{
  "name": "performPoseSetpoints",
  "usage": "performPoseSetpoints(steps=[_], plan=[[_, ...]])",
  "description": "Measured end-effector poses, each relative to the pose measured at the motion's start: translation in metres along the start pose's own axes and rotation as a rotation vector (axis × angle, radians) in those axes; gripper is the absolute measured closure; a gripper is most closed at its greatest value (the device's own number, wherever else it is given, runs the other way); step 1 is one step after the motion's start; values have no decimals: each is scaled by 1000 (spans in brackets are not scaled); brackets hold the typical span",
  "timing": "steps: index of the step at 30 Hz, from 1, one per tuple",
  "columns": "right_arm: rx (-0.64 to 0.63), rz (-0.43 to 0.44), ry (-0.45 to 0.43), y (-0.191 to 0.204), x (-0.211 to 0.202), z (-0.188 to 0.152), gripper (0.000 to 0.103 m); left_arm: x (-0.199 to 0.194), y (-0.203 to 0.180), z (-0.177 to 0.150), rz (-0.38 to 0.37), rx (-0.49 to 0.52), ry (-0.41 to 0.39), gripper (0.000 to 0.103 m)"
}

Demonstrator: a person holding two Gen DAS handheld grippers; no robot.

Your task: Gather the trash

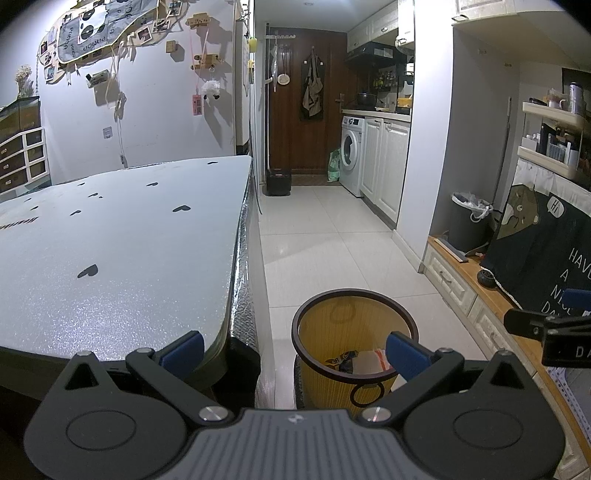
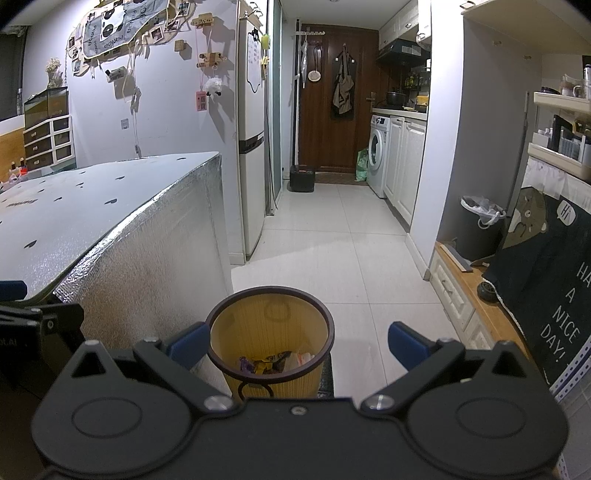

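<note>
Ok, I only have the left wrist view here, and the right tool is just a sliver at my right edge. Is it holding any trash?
Observer: No. The right tool is open and empty, aimed at the yellow bin.
Operator: In the bin I make out a dark wrapper and something white. Anything else?
Observer: A purple wrapper lies at its left side.
Operator: What stands past the table's far end?
Observer: A tall white fridge, beyond the table.

Dark fabric banner with cartoon bear, right side: speech bubble "Hi", white letters "A NICE DAY!", first word cut off ("HA"). Grey panda wall cloth: print too small to read.
</note>
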State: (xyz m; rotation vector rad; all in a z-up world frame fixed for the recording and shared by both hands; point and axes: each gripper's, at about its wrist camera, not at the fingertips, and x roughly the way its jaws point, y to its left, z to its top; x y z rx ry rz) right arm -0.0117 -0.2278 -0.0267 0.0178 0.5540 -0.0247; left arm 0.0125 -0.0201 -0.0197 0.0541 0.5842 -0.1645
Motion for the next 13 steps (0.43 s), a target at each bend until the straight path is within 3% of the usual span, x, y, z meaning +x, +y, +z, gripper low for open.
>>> performPoseSetpoints(steps=[13], plan=[[-1, -1, -1, 0, 0, -1, 0, -3, -3, 2, 6, -9, -4, 0]])
